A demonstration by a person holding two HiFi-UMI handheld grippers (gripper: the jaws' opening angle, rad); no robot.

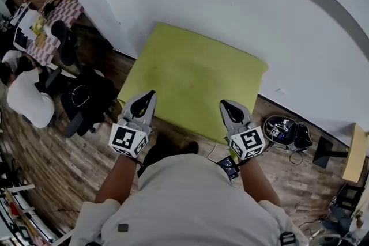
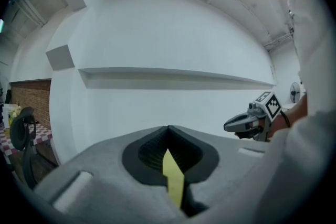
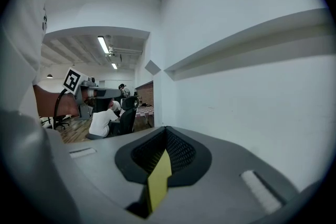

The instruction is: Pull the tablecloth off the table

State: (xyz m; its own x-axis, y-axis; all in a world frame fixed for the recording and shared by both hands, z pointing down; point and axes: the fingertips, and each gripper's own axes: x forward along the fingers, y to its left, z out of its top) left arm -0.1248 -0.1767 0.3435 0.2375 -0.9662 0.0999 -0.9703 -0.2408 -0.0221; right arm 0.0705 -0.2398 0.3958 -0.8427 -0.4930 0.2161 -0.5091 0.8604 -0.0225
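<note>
Both claws are clenched on the tablecloth, one on each near corner. The left gripper has the near-left corner and the right gripper has the near-right one. In each gripper view there's a thin yellow-green strip of cloth pinched right in the seam between the closed jaws, so they're definitely grasping it.

The cloth is a plain yellow-green sheet, spread flat and pretty smooth in front of the person. Its far edge is up by the white wall and its near edge is over the wood floor. Honestly can't tell if there's a table under it, since the cloth covers whatever's there.

The two grippers are well apart, both pointing roughly level and away from the body. Each one shows up off to the side in the other's view.

Off to the left, a person in a white top sits near a black office chair, with a checked table behind them. On the floor to the right there's a dark bundle of cables.
</note>
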